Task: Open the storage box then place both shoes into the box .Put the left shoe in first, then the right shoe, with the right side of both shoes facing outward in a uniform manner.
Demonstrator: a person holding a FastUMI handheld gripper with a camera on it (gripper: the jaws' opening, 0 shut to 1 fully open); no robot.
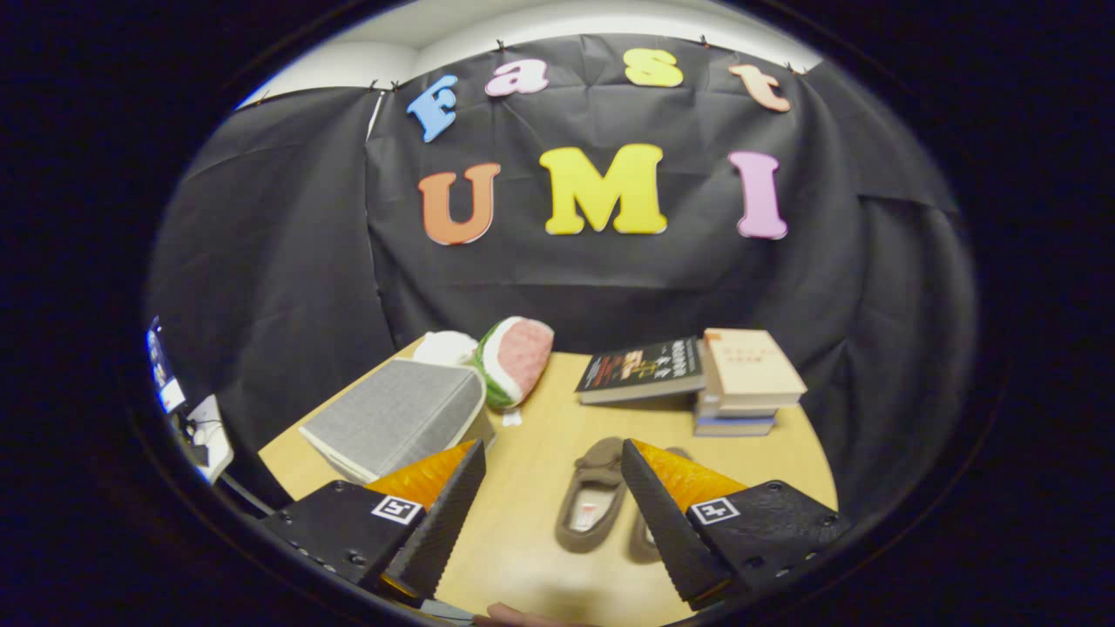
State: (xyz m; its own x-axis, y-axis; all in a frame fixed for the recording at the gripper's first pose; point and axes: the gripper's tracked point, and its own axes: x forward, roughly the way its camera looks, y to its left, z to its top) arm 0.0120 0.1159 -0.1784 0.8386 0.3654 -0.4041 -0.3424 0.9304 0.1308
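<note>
While the gripper (549, 514) hangs wide open and empty, the storage box (396, 416) sits closed; the shoes (601, 505) wait. Grabbing a shoe first would likely break the order.

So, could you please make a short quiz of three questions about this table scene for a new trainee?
1. True or false: the grey box has its lid shut.
2. Which lies between the open fingers of the gripper? A) the watermelon cushion B) a slipper C) the book stack
3. Fill in: the dark book leans against the ____.

Key:
1. True. The box is closed and untouched.
2. B. One brown slipper lies between the fingers; the second one is partly hidden behind the right finger.
3. Book stack.
</note>
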